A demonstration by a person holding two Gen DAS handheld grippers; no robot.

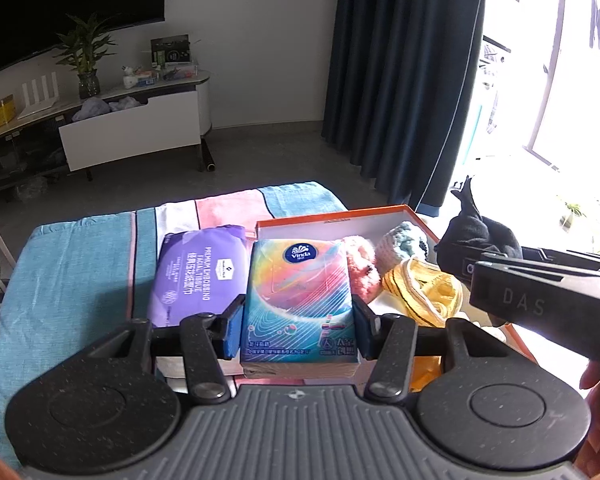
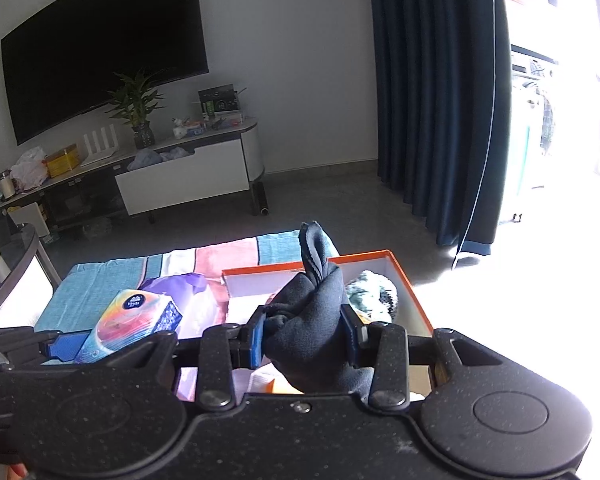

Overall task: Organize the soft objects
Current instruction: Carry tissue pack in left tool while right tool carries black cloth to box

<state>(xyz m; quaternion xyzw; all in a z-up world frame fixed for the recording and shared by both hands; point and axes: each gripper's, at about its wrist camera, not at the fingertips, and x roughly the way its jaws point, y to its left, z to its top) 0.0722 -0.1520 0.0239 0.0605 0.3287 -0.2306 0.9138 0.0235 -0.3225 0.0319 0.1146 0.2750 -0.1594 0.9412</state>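
My left gripper (image 1: 296, 326) is shut on a colourful Vinda tissue pack (image 1: 298, 300) and holds it above the left edge of the orange-rimmed box (image 1: 332, 216). The pack also shows in the right wrist view (image 2: 128, 326). My right gripper (image 2: 306, 338) is shut on a bunched dark navy cloth (image 2: 314, 320) and holds it over the box (image 2: 412, 292); the cloth also shows in the left wrist view (image 1: 476, 236). Inside the box lie a pink fluffy item (image 1: 362, 268), a yellow fabric piece (image 1: 424, 288) and a pale blue knitted item (image 1: 404, 246).
A purple facial tissue pack (image 1: 198, 276) lies on the striped blue, white and pink cloth (image 1: 72, 264) left of the box. Beyond are grey floor, a TV stand (image 1: 140, 120) with an open drawer, and dark curtains (image 1: 400, 80).
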